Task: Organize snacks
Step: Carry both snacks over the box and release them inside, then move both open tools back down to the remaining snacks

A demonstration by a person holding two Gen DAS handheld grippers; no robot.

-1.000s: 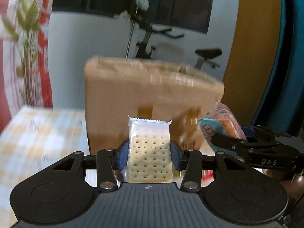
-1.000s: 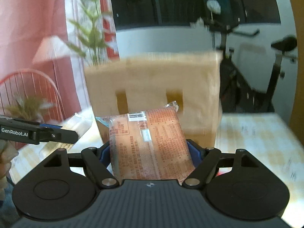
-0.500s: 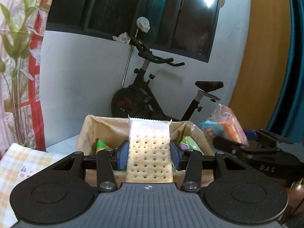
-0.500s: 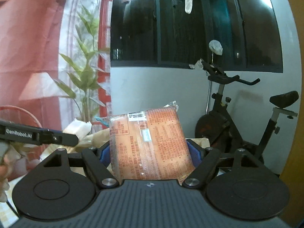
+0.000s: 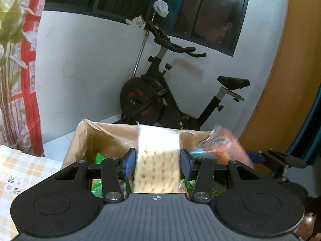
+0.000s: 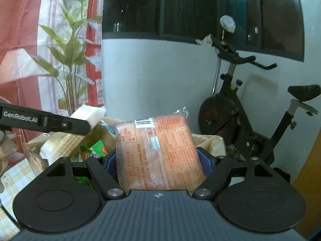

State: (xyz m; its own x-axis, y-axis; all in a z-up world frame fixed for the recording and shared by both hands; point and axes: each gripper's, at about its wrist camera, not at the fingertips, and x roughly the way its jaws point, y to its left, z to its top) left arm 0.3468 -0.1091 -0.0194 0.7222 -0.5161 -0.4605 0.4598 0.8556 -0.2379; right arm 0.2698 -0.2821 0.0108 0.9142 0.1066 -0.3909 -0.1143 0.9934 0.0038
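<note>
Both grippers over box (image 5: 104,140): left fingers (image 5: 128,163) parted beside cracker pack (image 5: 157,160); right fingers (image 6: 206,163) clamp orange packet (image 6: 158,152).

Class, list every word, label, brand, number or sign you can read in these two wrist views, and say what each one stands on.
"GenRobot.AI": white lettering on the black side of the left gripper, seen in the right wrist view.
Orange plastic snack packet held in the right gripper: barcode label and dense printed text, too small to read.
Clear-wrapped pale cracker packet between the left gripper's fingers: blurred, no text visible.
Brown cardboard box: no lettering visible.
</note>
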